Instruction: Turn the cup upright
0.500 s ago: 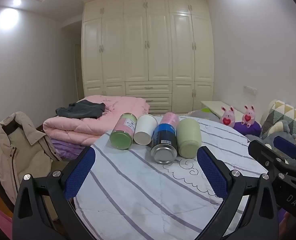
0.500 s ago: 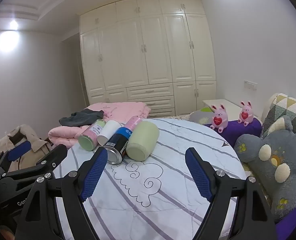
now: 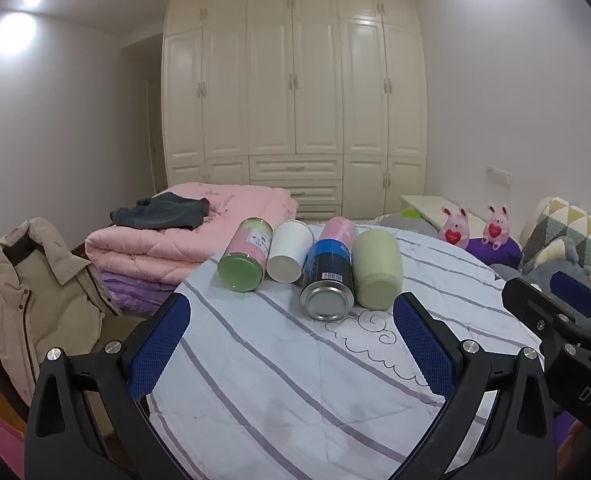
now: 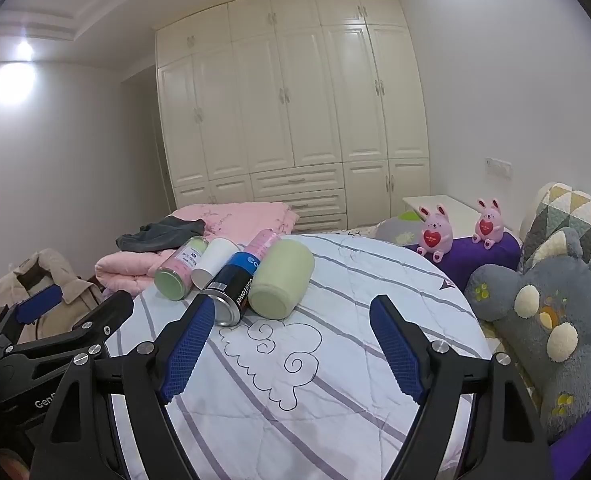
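Both grippers stand with jaws spread wide and nothing between them: our left gripper [image 3: 291, 334] and our right gripper [image 4: 291, 336] hover over the near part of the quilt [image 3: 295, 380], well short of the row of containers.

The white cup [image 3: 288, 251] lies on its side on the quilt, base toward us, second from the left in the row. It touches the green-lidded jar [image 3: 245, 256] on its left and the blue can [image 3: 328, 280] on its right. The can also lies on its side, metal end toward us. A pale green cup [image 3: 376, 267] lies against the can's right side, and a pink canister [image 3: 338, 229] lies behind the can. From the right wrist view the same row appears ahead and to the left, with the white cup [image 4: 214, 262] between jar and can.

Left of the row, a folded pink blanket [image 3: 183, 240] carries a dark garment [image 3: 161, 213]. A beige jacket [image 3: 27, 300] sits further left. Two pink bunnies [image 4: 435, 232] sit on a purple cushion [image 4: 479, 256] to the right, near a grey plush [image 4: 547, 320]. A white wardrobe [image 3: 295, 112] fills the far wall.
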### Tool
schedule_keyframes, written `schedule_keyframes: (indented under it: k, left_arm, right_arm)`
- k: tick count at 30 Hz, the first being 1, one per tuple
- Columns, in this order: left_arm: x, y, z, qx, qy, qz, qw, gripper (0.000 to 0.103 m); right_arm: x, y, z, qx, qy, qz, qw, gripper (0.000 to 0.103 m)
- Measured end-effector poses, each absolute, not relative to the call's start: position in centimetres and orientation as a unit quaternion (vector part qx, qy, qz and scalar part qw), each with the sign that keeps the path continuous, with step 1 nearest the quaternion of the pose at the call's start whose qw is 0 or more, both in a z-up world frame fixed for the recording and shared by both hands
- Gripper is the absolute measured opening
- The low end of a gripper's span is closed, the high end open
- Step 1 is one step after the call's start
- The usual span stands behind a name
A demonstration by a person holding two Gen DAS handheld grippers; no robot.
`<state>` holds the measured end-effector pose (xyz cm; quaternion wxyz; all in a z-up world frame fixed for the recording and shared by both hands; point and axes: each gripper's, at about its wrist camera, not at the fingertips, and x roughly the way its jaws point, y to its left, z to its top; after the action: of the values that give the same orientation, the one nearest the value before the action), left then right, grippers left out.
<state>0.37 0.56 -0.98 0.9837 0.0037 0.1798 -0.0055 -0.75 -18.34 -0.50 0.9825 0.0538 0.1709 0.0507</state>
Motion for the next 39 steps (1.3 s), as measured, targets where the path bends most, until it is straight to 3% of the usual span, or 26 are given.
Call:
schedule_keyframes:
  k: [39]
  left_arm:
    - [0.9, -0.4, -1.4, 0.016, 0.201, -0.006, 0.980, 0.103]
  right_arm:
    - [0.1, -17.9, -1.3, 0.045, 0.205, 0.068, 0.975, 0.081]
